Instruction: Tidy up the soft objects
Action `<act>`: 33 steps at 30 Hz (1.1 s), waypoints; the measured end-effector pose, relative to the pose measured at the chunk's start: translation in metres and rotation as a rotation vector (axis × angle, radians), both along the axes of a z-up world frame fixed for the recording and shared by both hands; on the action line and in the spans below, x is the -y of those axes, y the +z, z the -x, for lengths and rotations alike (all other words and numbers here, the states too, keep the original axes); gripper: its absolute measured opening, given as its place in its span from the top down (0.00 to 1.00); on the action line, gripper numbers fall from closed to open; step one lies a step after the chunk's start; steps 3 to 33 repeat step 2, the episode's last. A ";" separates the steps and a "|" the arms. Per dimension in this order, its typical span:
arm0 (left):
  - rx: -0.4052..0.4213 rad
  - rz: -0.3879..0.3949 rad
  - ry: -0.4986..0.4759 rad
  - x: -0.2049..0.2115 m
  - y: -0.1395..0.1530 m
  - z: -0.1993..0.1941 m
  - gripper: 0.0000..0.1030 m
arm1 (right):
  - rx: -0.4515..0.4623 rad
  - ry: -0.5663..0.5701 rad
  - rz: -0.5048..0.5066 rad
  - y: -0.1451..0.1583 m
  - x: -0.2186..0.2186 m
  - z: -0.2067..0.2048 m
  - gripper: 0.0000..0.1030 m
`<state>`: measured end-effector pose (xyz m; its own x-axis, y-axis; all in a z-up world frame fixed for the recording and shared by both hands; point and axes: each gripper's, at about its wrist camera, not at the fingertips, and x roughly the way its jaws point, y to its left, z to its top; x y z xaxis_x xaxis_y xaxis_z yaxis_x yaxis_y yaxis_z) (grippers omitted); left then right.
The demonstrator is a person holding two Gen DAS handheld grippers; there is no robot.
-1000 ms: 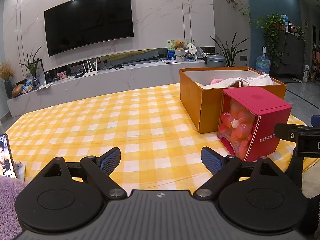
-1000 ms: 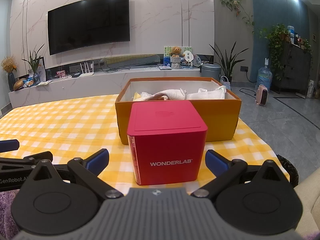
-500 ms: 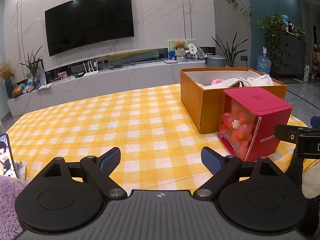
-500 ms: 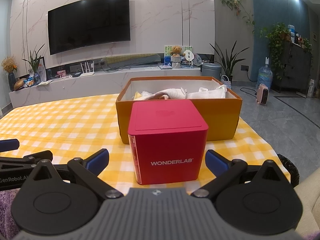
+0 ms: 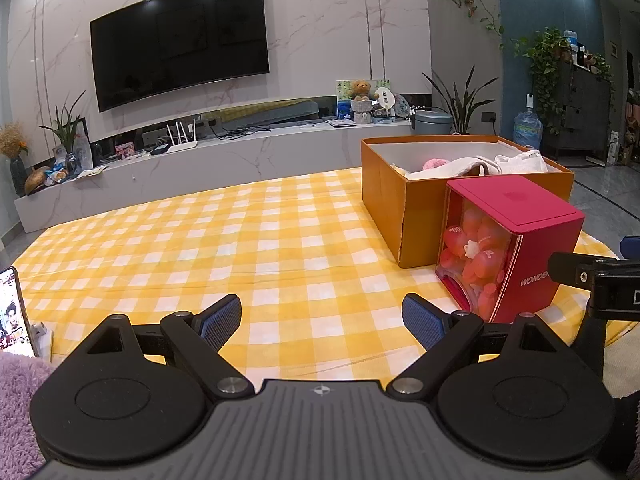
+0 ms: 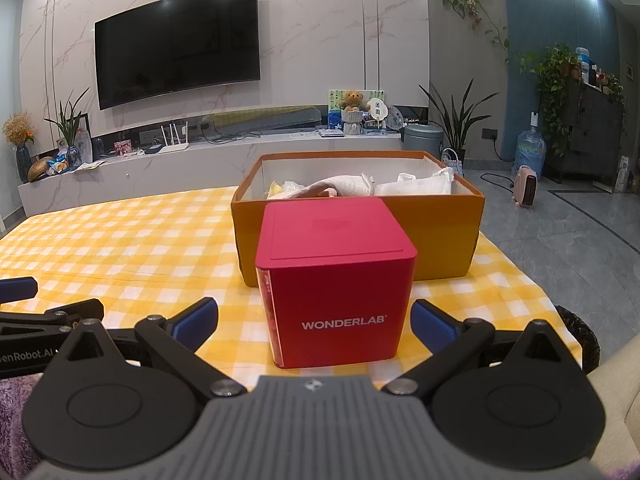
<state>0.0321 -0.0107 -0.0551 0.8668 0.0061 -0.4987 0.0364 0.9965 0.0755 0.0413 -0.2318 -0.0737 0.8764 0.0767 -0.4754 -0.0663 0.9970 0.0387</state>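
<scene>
An orange cardboard box [image 6: 440,236] stands on the yellow checked tablecloth [image 5: 248,240] and holds white cloths [image 6: 416,186] and a pink soft item [image 5: 434,163]. The box also shows in the left wrist view [image 5: 384,192]. A red WONDERLAB cube [image 6: 336,280] with a clear side showing pink pieces [image 5: 476,256] stands just in front of it. My right gripper [image 6: 314,320] is open, its fingers either side of the cube's front, not touching. My left gripper [image 5: 322,318] is open and empty over bare cloth, left of the cube.
A phone [image 5: 12,312] stands at the table's left edge. Purple fleece [image 5: 18,400] lies at the near left. A TV console [image 5: 200,164] runs behind the table. The table's right edge drops to a grey floor [image 6: 560,248] with a small heater [image 6: 526,187].
</scene>
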 end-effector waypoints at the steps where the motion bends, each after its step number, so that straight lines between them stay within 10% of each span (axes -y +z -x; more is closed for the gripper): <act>1: 0.000 0.000 0.000 0.000 0.000 0.000 0.00 | -0.001 0.000 -0.001 -0.001 0.000 0.000 0.03; 33: 0.001 0.000 0.000 0.000 0.000 0.000 0.00 | -0.001 0.000 -0.001 -0.001 0.001 0.000 0.03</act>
